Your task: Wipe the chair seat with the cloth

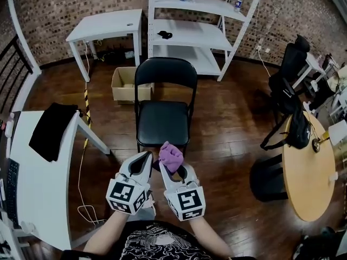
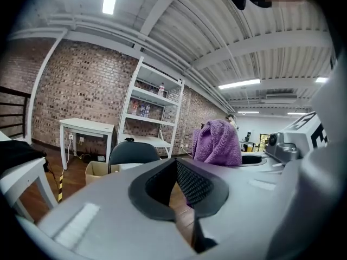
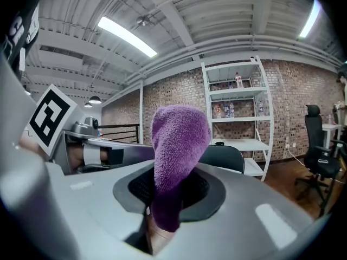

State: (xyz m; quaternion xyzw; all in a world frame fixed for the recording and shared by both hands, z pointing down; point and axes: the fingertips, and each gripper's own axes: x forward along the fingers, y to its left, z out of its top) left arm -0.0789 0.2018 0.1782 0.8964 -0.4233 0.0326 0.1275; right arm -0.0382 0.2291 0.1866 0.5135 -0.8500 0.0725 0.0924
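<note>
The black folding chair (image 1: 162, 121) stands just ahead of me in the head view, its seat bare. A purple cloth (image 1: 171, 156) bunches up over the seat's front edge, with my right gripper (image 1: 173, 169) shut on it. In the right gripper view the cloth (image 3: 179, 140) rises from between the pads of that gripper (image 3: 173, 194), and the chair back (image 3: 225, 157) shows behind. My left gripper (image 1: 143, 162) hovers beside it to the left, shut on nothing. The left gripper view shows its jaws (image 2: 176, 169) together, the cloth (image 2: 217, 142) to the right and the chair (image 2: 133, 151) beyond.
A cardboard box (image 1: 124, 83) sits on the floor behind the chair, with a white table (image 1: 108, 26) and a white shelf unit (image 1: 195, 34) at the brick wall. A white desk (image 1: 38, 177) with a black garment (image 1: 51, 129) stands left. A round wooden table (image 1: 306, 172) stands right.
</note>
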